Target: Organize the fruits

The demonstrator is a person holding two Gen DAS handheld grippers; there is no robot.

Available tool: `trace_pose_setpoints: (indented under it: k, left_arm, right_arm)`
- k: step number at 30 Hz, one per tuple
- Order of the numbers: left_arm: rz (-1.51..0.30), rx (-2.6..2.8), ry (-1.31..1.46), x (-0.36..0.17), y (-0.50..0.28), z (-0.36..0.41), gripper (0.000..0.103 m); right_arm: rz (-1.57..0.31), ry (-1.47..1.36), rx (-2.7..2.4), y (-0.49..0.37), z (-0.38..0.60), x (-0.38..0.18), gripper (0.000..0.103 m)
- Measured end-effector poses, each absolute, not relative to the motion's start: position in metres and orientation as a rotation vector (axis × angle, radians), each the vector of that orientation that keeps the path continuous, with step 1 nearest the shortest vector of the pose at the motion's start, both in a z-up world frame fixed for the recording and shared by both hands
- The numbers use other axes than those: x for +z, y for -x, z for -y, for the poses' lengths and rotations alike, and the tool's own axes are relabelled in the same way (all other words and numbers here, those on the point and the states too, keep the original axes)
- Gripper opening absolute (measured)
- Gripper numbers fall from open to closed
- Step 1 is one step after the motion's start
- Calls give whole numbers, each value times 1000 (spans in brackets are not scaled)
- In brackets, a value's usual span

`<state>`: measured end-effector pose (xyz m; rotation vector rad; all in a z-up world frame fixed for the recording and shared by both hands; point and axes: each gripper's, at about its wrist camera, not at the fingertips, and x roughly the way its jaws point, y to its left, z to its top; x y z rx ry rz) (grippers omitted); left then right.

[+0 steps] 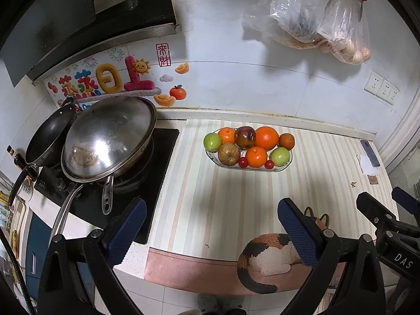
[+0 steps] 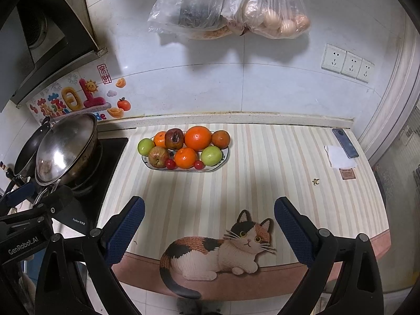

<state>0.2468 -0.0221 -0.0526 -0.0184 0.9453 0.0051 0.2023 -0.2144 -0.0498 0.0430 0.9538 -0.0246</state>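
Fruit plate lies well beyond both spread tools.

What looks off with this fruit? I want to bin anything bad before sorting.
One piece stands out: the dark red apple at the back of the plate, between two oranges, has blackened, bruised-looking patches. The other fruit looks sound. Both grippers hang open, away from the plate.

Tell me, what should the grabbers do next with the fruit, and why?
Probably reach the right gripper forward toward the plate and go for a front fruit, like the green apple. Both grippers are open and empty, the left gripper too, and both are well short of the plate. All the fruit is piled there, so nothing can be sorted until one is picked.
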Motion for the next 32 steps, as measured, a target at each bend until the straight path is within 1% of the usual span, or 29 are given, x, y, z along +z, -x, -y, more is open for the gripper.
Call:
trace_pose_setpoints:
  k: [32]
  left_arm:
    - [-929, -13, 31, -48, -242, 22, 103]
  right_arm:
    - [-951, -38, -16, -206, 217, -44, 101]
